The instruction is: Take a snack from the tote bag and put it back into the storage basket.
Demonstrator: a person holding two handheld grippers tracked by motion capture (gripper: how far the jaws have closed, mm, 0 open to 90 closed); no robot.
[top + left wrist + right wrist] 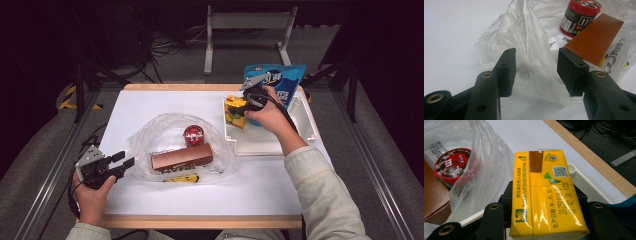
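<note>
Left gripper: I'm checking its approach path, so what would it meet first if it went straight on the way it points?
Probably the clear plastic bag: the open left gripper points at its crumpled near edge. The brown box and red-lidded candy jar lie beyond, though depth is hard to judge.

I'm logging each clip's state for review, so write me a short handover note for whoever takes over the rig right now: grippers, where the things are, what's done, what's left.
Right gripper: shut on the yellow drink carton, holding it at the left end of the white tray.
Left gripper: open, nothing held, jaws pointing at the near edge of the clear plastic bag.
In the bag: the red-lidded candy tub and the brown box.
The blue pouch stands at the tray's far side.
Done: two items bagged.
Left, probably: bag the carton, likely with the left gripper holding the bag open; maybe the pouch too.
</note>
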